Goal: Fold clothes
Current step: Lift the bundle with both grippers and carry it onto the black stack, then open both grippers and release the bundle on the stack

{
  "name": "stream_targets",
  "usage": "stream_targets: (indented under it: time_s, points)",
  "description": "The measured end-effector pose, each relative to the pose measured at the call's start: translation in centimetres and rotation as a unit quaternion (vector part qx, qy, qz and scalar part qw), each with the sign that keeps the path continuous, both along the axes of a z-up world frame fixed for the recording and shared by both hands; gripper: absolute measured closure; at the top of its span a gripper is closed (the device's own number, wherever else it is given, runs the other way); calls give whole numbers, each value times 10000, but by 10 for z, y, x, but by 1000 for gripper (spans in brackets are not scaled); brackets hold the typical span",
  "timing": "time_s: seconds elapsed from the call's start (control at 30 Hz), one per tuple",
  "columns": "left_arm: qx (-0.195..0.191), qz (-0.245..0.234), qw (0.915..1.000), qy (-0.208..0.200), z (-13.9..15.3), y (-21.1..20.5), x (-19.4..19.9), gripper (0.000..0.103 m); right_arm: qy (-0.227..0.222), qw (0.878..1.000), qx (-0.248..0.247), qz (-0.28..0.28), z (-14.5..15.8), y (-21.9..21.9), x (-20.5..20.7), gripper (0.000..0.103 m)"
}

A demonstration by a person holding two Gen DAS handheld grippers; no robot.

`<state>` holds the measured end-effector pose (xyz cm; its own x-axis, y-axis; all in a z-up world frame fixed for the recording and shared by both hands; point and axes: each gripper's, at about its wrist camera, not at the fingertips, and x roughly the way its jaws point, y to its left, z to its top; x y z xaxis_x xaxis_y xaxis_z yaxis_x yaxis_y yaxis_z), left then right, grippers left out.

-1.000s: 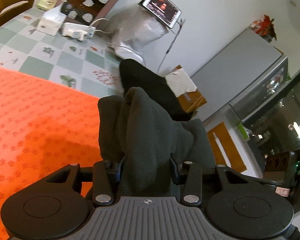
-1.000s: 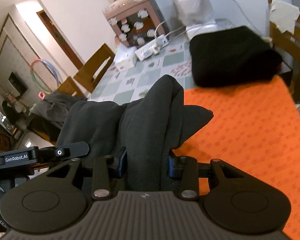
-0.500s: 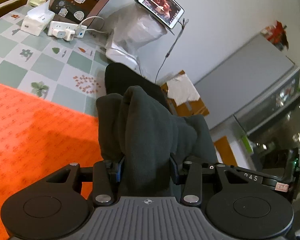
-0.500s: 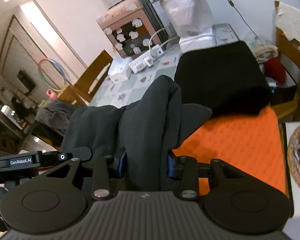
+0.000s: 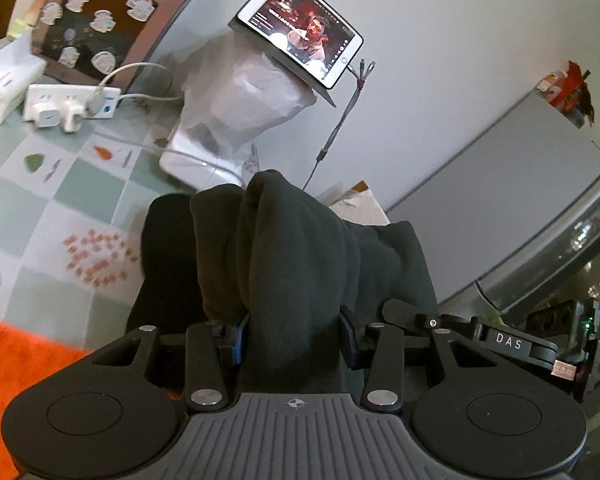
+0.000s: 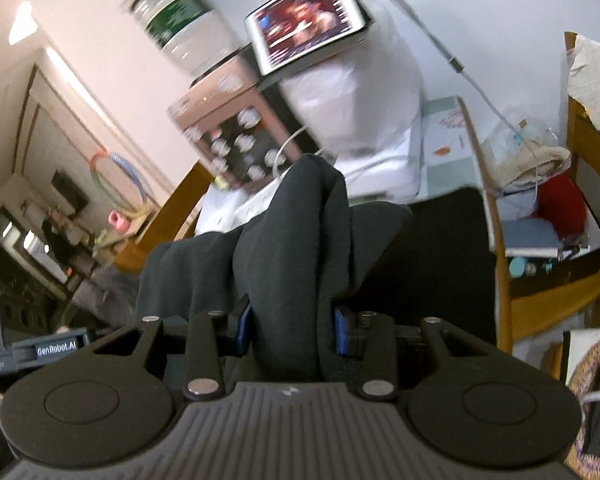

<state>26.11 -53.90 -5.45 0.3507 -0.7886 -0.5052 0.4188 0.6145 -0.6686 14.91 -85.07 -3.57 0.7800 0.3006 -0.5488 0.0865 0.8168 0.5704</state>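
My left gripper point(image 5: 294, 338) is shut on a bunched fold of a dark grey garment point(image 5: 300, 264), held above the table. My right gripper point(image 6: 292, 326) is shut on another fold of the same dark grey garment point(image 6: 292, 256). A folded black garment point(image 5: 168, 264) lies on the table beyond and below the held one, and shows in the right wrist view point(image 6: 440, 264) too. The orange mat point(image 5: 24, 344) is at the lower left of the left wrist view. Each gripper's body shows at the edge of the other's view.
On the checked tablecloth point(image 5: 60, 184) stand a power strip point(image 5: 68, 106), a tissue pack point(image 5: 4, 84), a sticker-covered box point(image 5: 112, 20) and a bag-covered appliance point(image 5: 244, 120) with a tablet point(image 5: 300, 36). A wooden chair point(image 6: 548, 280) with clutter is on the right, a fridge point(image 5: 520, 184) beyond.
Both grippers have carried the dark grey garment forward across the orange mat toward the folded black garment and the back of the table. Both stay shut on it.
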Motion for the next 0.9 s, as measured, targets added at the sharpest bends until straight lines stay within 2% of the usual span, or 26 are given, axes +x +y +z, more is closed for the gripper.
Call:
stream_targets:
  time_s: [0.1, 0.33, 0.43, 0.5, 0.57, 0.7, 0.9]
  points:
    - [-3, 45, 10000, 9, -3, -27, 27, 57, -18, 9999, 91, -55, -3, -33, 29, 59]
    - [251, 201, 9986, 429, -58, -50, 73, 56, 21, 9997, 62, -235, -42, -55, 47, 56]
    - [305, 249, 9981, 475, -77, -51, 85, 50, 39, 9995, 45, -313, -60, -63, 53, 54]
    - [288, 331, 9980, 464, -75, -45, 84, 37, 51, 9993, 33, -365, -71, -69, 58, 50]
    - [270, 420, 9977, 451, -73, -38, 81, 32, 63, 9991, 22, -417, -83, -74, 62, 41]
    - [235, 598, 9970, 424, -68, -23, 77, 29, 87, 9986, -1, -522, -106, -85, 71, 39]
    - [181, 865, 9953, 384, -60, -2, 71, 28, -27, 9943, -838, -655, -76, -76, 47, 38]
